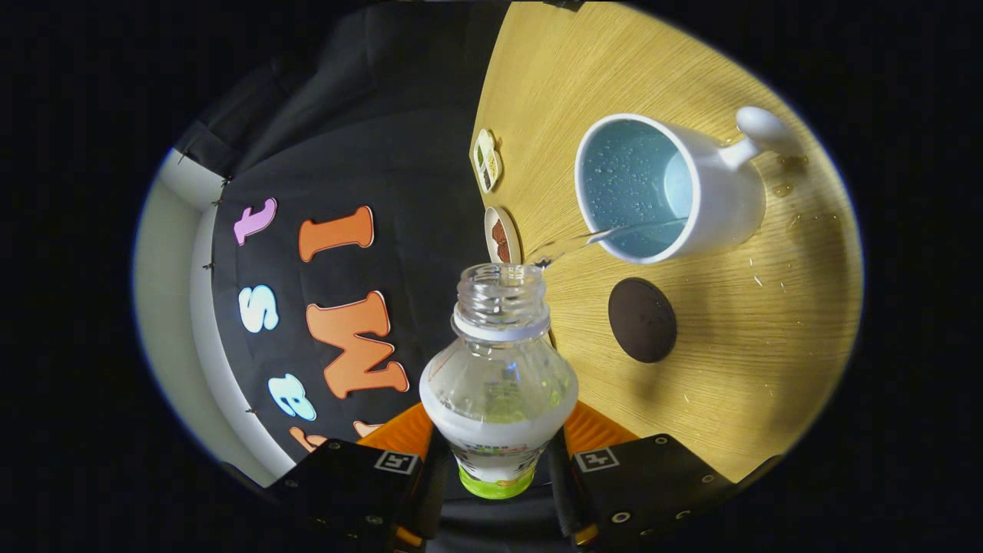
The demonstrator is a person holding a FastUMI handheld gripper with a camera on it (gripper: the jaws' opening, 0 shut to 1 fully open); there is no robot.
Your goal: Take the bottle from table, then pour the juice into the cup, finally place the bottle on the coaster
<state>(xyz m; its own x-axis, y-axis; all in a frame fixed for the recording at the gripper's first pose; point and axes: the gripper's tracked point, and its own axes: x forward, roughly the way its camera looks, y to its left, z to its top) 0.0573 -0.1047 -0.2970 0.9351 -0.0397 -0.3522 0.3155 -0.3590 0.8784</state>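
Clamped between the two fingers of my gripper is the clear plastic bottle, both fingers pressing on its lower body near the label band. Its cap is off, and its open threaded neck points away from me toward the cup. The whole scene is rolled sideways in my view, so the light wood-grain surface stands beside the booth's black cloth wall, with a pale wall strip beyond the cloth.

From the bottle's mouth a thin clear stream runs across to the rim of the white cup and into it. The cup stands on the surface beyond the bottle, its handle on the far side; its pale blue inside is beaded with droplets, and I cannot tell how much liquid it holds. Small wet spots lie on the wood near the handle.

Between bottle and cup, just beside the cup, lies the round dark coaster, bare. Two small patterned coasters sit at the surface's edge by the cloth.
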